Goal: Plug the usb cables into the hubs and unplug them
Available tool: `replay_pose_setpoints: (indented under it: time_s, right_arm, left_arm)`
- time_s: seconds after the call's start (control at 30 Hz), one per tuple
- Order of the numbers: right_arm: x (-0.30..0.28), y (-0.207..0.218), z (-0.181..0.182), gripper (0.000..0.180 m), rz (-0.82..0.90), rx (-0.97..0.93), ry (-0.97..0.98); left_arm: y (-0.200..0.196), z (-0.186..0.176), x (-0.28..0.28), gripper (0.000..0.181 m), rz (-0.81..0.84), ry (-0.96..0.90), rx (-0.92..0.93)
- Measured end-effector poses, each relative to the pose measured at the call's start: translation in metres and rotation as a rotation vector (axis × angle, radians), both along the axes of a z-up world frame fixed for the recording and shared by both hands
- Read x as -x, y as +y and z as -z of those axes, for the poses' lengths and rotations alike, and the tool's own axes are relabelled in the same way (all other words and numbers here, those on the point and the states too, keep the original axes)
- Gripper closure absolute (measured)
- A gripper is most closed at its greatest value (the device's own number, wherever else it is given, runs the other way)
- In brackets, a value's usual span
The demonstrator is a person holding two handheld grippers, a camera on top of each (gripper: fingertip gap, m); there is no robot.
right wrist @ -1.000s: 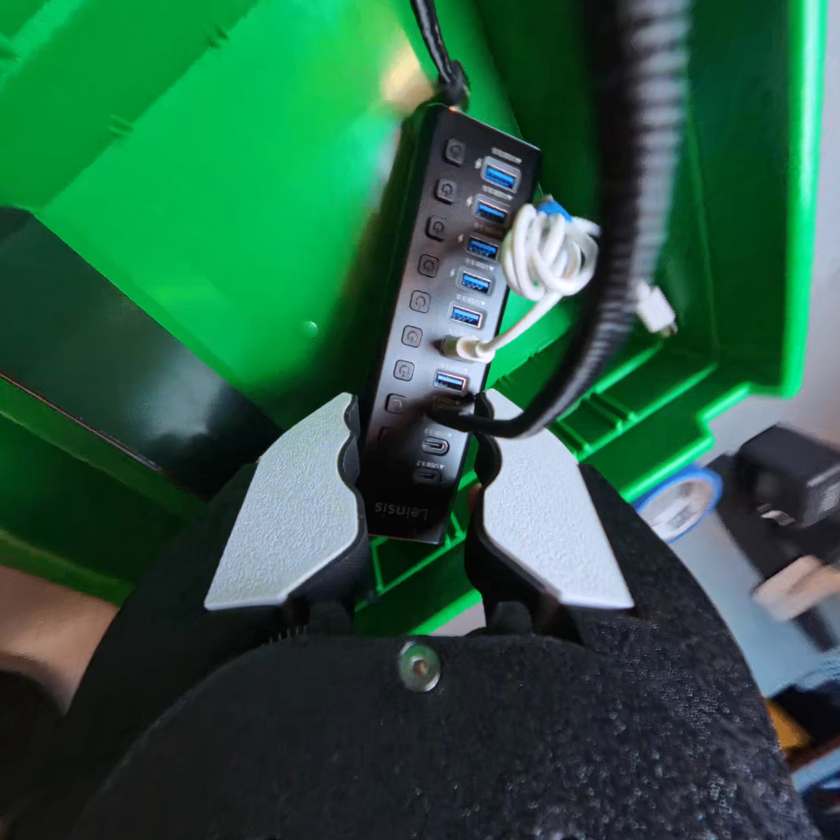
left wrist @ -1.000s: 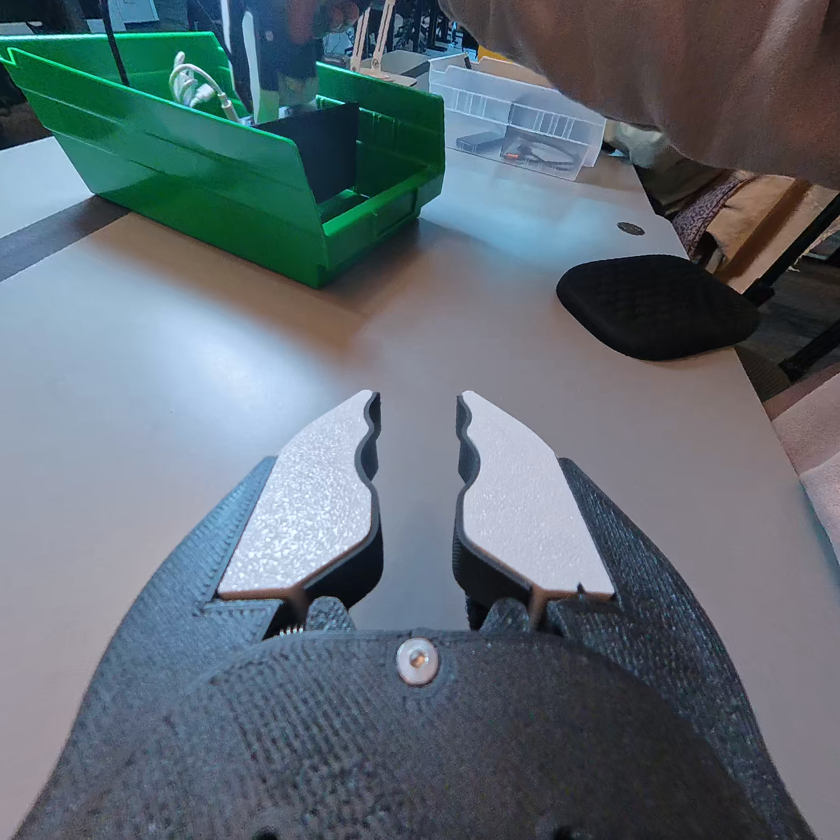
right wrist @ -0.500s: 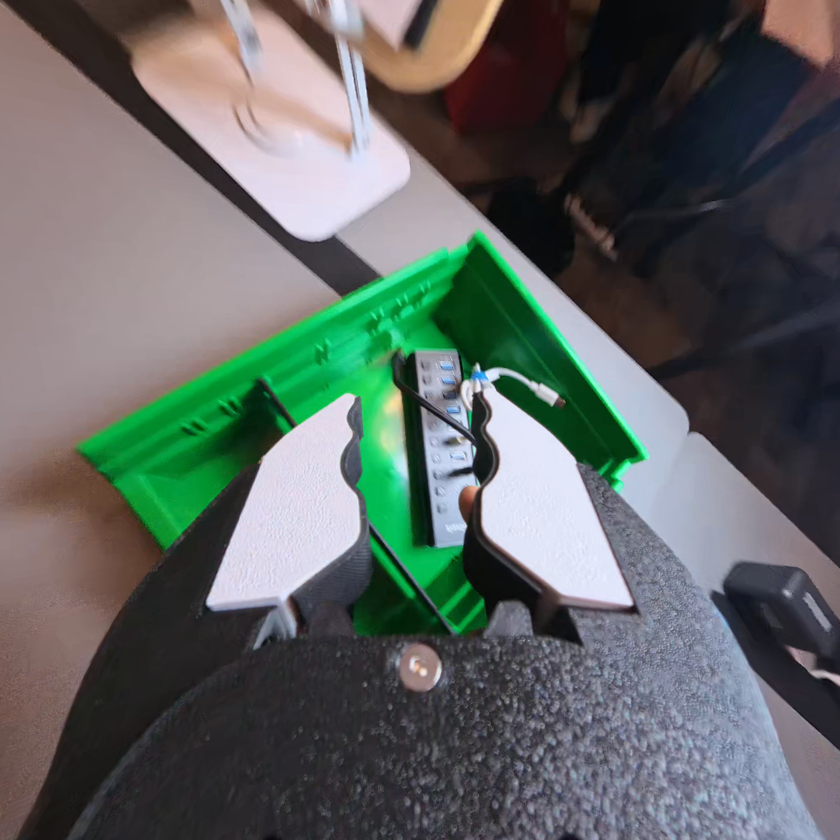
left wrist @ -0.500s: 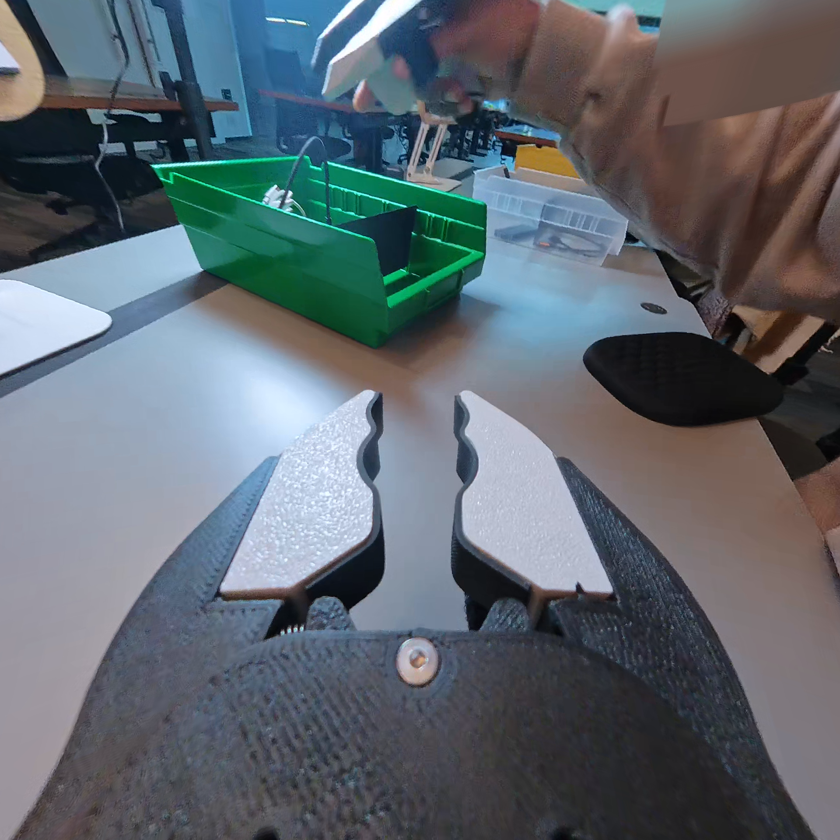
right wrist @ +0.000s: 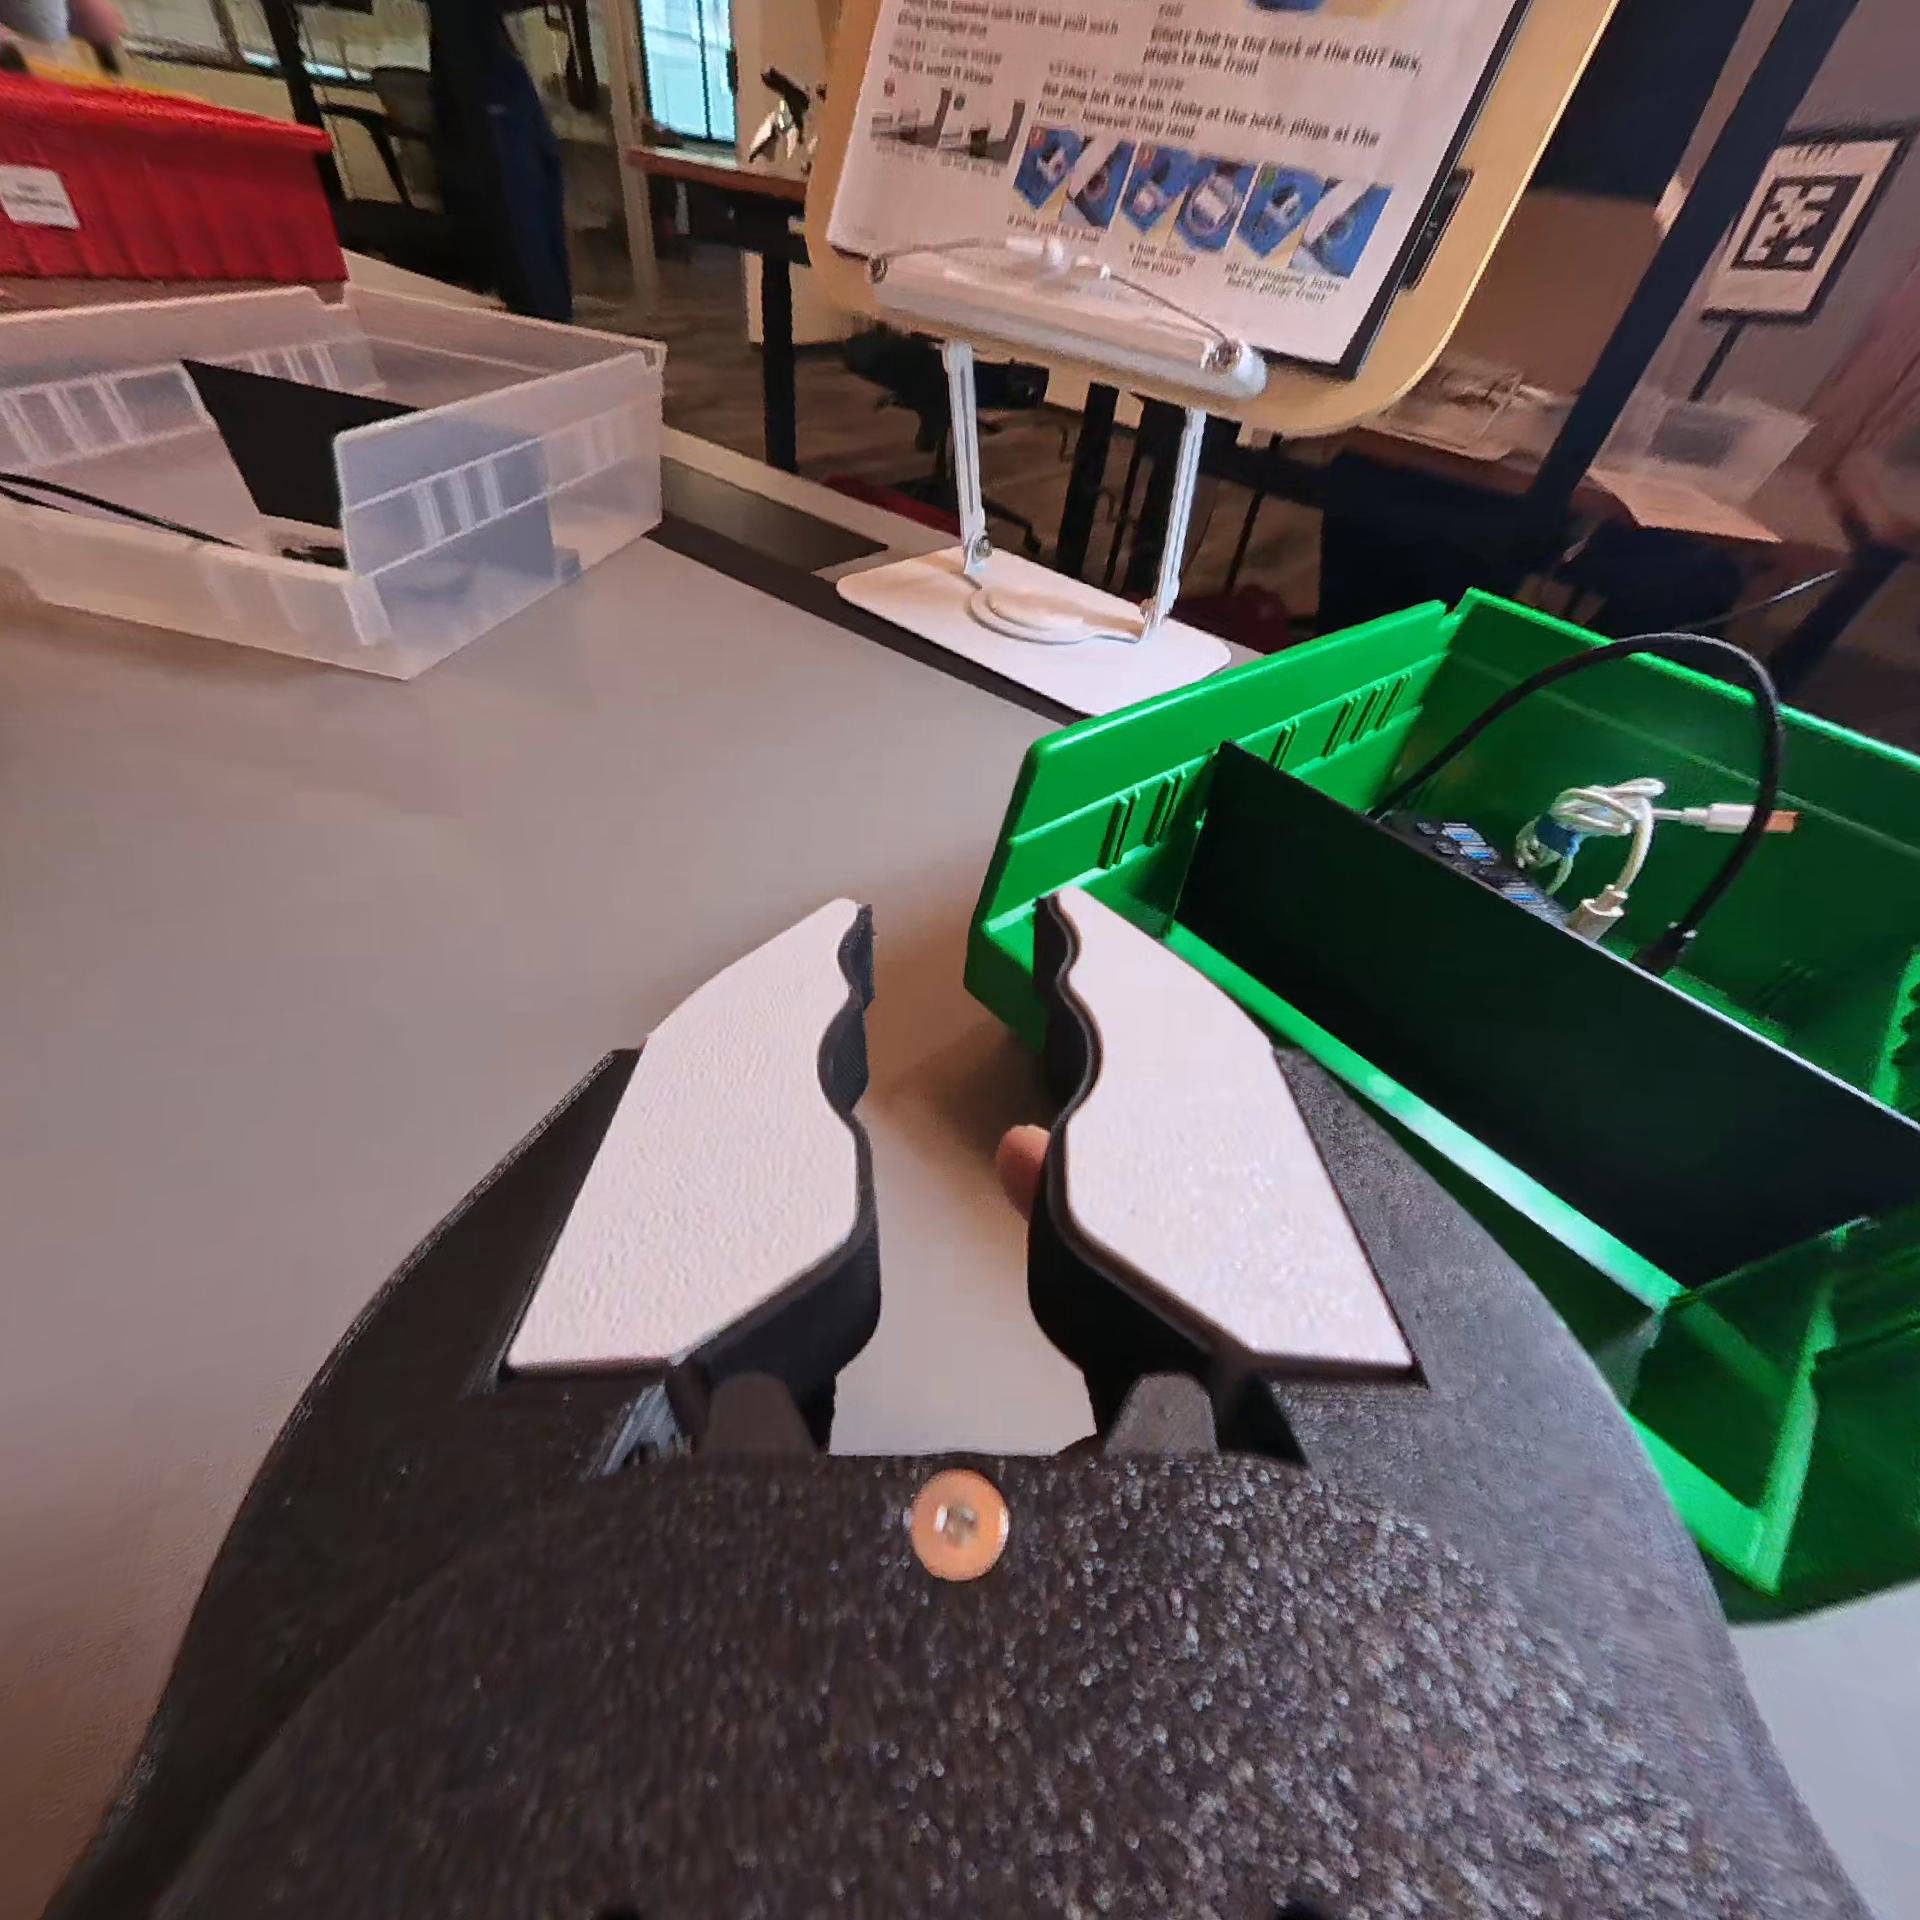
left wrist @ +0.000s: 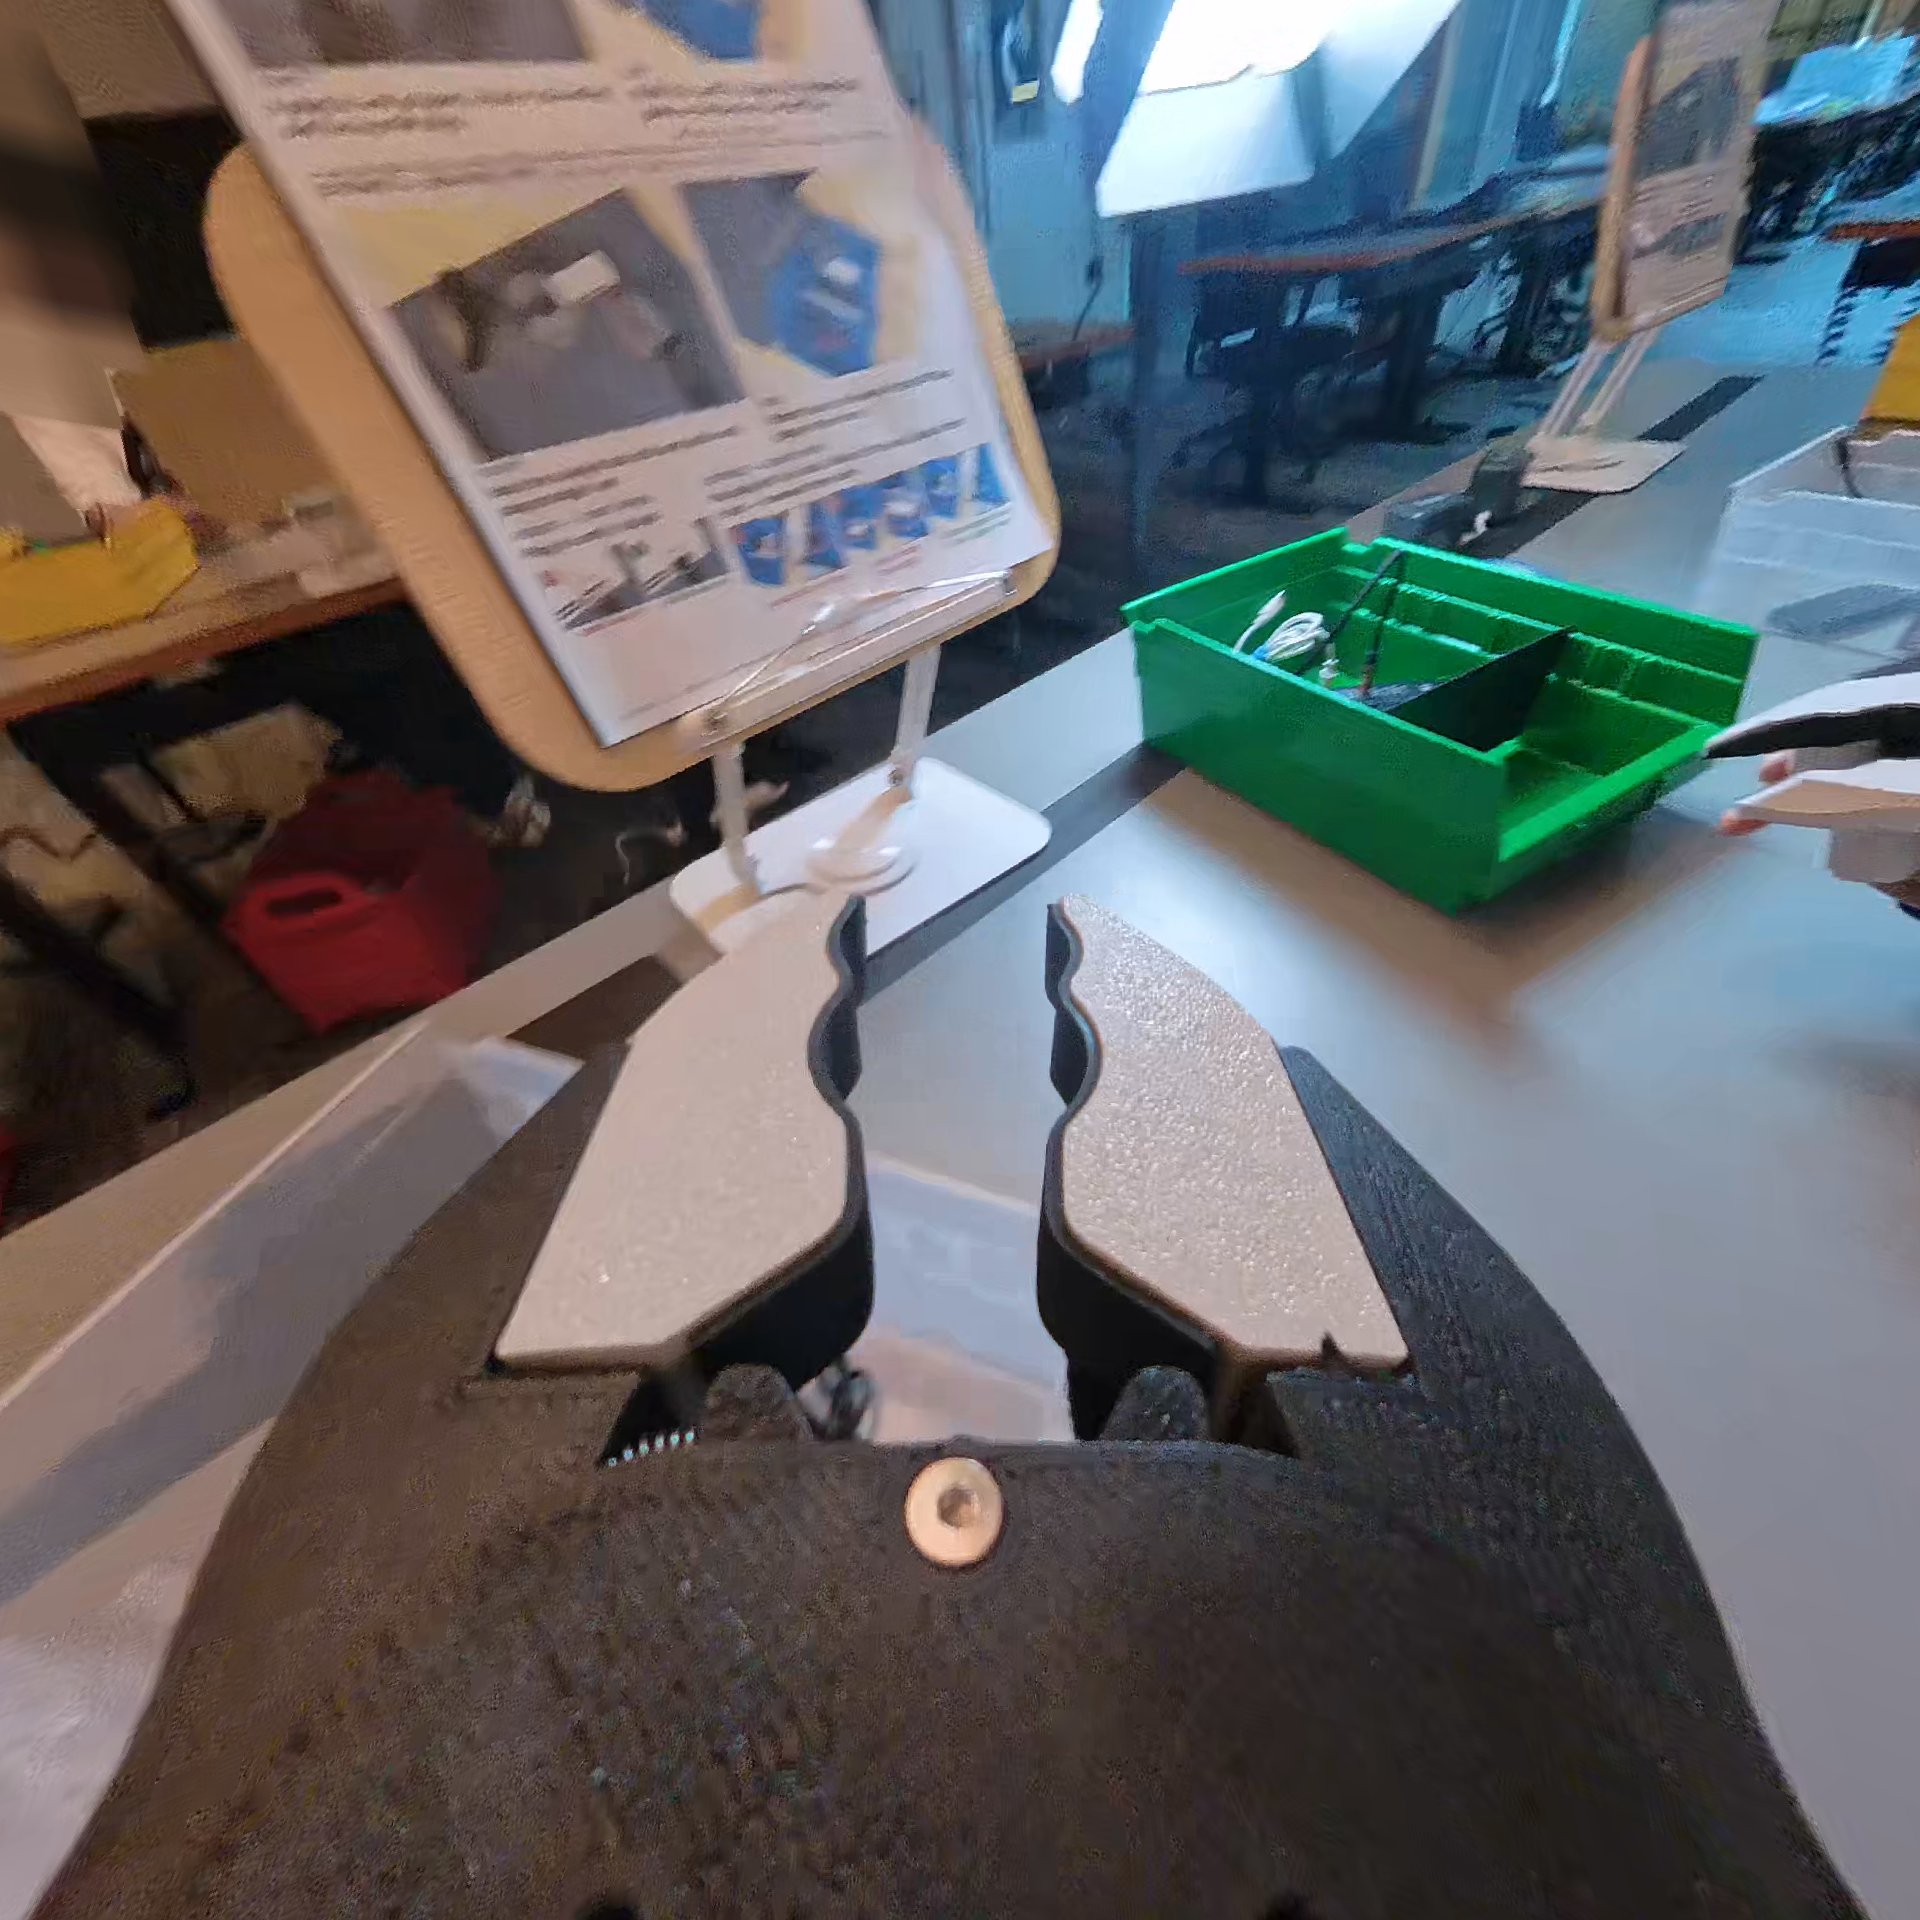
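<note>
Holding both tools above the grey counter (left wrist: 1558, 1195), we have nothing between the fingers of either one. Our left gripper (left wrist: 951, 925) has its jaws parted, with only bare counter showing in the gap, and it hangs over the counter's near-left part. Our right gripper (right wrist: 951, 920) is likewise spread and empty; a fingertip (right wrist: 1023, 1158) of the hand that holds it peeks out beside its right finger. In the left wrist view this right gripper also shows at the right edge, just beside the green bin (right wrist: 1340, 1049).

Past the right gripper, the green bin sits on the counter, with a black divider (right wrist: 1507, 1049) standing across it. Behind that divider, in the bin's far compartment, lies the black hub (right wrist: 1475, 854), flat on the floor of the bin. A coiled white cable (right wrist: 1590, 831) rests on and beside it, and a black cable (right wrist: 1745, 769) arches up over both and comes down near the divider. Whether either plug sits in a port we cannot tell.

Farther off, at the counter's far edge, a white stand (right wrist: 1039, 623) holds up a printed instruction sheet (left wrist: 644, 343). Towards the far-left corner in the right wrist view sits a clear plastic bin (right wrist: 343, 582) with its own dark divider, and behind it a red bin (right wrist: 156, 187).
</note>
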State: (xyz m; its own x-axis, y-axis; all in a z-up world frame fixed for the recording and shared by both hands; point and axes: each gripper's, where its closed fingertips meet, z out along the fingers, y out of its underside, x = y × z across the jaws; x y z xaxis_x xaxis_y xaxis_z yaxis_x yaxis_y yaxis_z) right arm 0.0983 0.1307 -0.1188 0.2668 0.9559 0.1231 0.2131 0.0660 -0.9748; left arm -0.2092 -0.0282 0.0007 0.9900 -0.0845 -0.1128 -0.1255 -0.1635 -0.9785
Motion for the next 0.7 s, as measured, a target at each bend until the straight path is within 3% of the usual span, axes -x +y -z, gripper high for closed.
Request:
replay_pose_setpoints:
  time_s: [0.1, 0.23, 0.53, 0.7]
  right_arm:
    - [0.003, -0.004, -0.003, 0.15, -0.039, 0.054, 0.038]
    - [0.001, -0.007, 0.001, 0.15, -0.068, 0.071, 0.041]
    - [-0.007, -0.006, 0.01, 0.152, -0.07, 0.121, 0.042]
    - [-0.007, -0.002, 0.016, 0.155, -0.058, 0.149, 0.042]
  left_arm:
    - [-0.002, -0.003, 0.059, 0.147, -0.095, -0.022, 0.121]
    - [0.006, 0.023, 0.122, 0.147, -0.223, 0.069, 0.342]
    - [0.031, 0.146, 0.216, 0.146, -0.308, 0.24, 0.928]
    - [0.022, 0.191, 0.244, 0.137, -0.308, 0.234, 1.121]
